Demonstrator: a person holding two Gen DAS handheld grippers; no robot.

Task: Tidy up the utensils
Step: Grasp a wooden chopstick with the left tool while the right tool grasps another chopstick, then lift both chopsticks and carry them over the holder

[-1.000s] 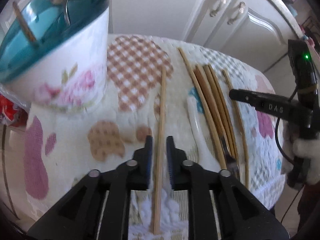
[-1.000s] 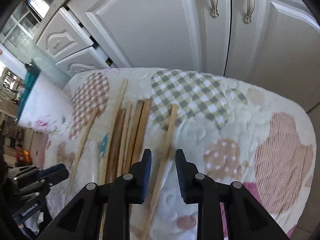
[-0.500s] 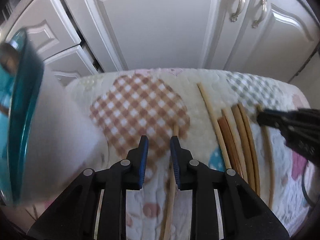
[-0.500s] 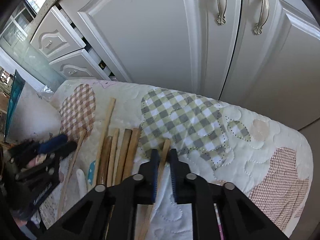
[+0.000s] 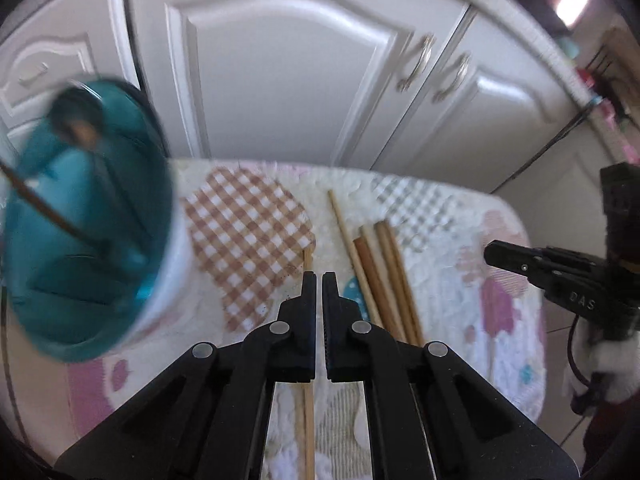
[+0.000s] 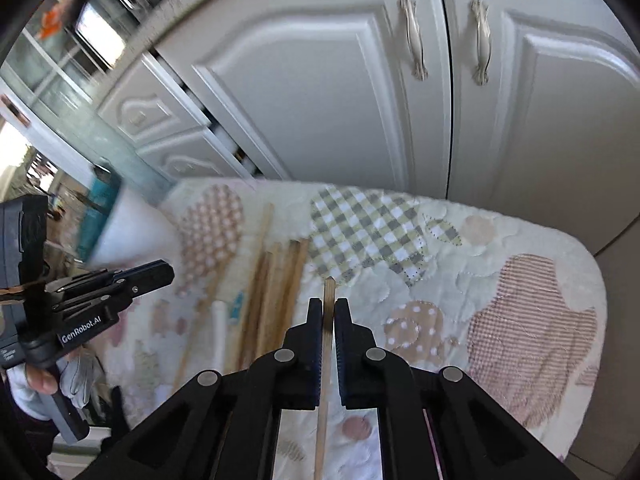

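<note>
My left gripper (image 5: 319, 280) is nearly closed; a light wooden chopstick (image 5: 308, 420) runs under its left finger, and whether it is gripped is unclear. My right gripper (image 6: 328, 305) is shut on another wooden chopstick (image 6: 329, 292), lifted off the quilt. Several chopsticks (image 5: 384, 276) lie in a bunch on the patchwork quilt (image 5: 248, 232), also in the right wrist view (image 6: 276, 292). A white floral utensil holder with a teal rim (image 5: 84, 220) stands tilted at the left, with a spoon and a stick inside. A white spoon (image 6: 219, 332) lies beside the bunch.
White cabinet doors (image 5: 280, 64) with metal handles stand behind the padded table. The quilt's right edge (image 6: 592, 320) drops to the floor. Each gripper shows in the other's view: the right one (image 5: 560, 276), the left one (image 6: 104, 292).
My right gripper has closed on its chopstick and lifted it. My left gripper's jaws have narrowed over its chopstick and it has turned left, bringing the teal holder's mouth into view.
</note>
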